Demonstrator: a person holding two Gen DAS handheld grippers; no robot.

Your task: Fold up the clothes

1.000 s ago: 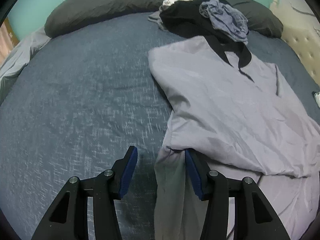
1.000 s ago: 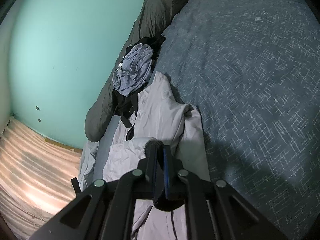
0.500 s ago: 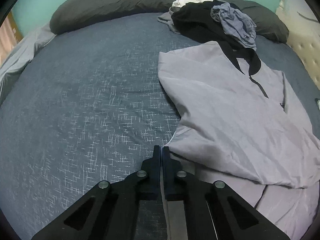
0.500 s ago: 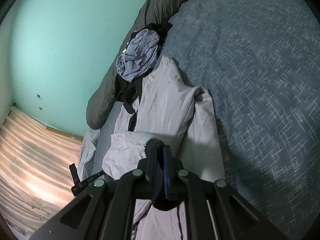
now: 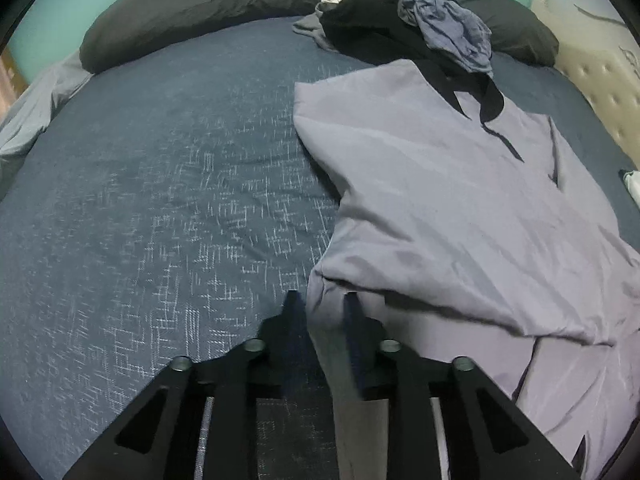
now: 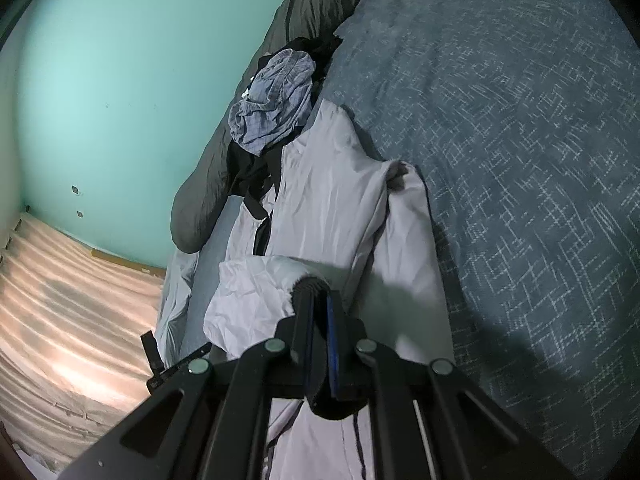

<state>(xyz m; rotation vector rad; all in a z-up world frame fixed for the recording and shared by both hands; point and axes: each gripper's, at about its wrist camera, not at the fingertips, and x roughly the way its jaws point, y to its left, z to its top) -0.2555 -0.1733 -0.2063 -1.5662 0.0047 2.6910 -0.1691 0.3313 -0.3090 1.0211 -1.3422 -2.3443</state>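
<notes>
A light grey shirt with a black collar (image 5: 440, 200) lies spread on the blue bedspread (image 5: 160, 200), one side folded over. My left gripper (image 5: 320, 300) points down at the shirt's near left edge. Its jaws are opening, with a strip of the grey cloth lying loosely between the fingers. In the right wrist view the same shirt (image 6: 332, 200) runs away from me toward the pile. My right gripper (image 6: 316, 288) is shut on a bunched fold of the shirt's cloth, lifted a little off the bed.
A pile of dark clothes (image 5: 380, 20) topped by a blue-grey garment (image 5: 452, 32) sits by the long dark pillow (image 5: 200, 4). A beige tufted headboard (image 5: 600, 80) stands at the right. A wooden floor (image 6: 60, 300) and teal wall border the bed.
The left jaws went from wide apart to shut on the shirt's edge, then parted again with cloth still between them. The right gripper stayed shut on its fold and shifted slightly.
</notes>
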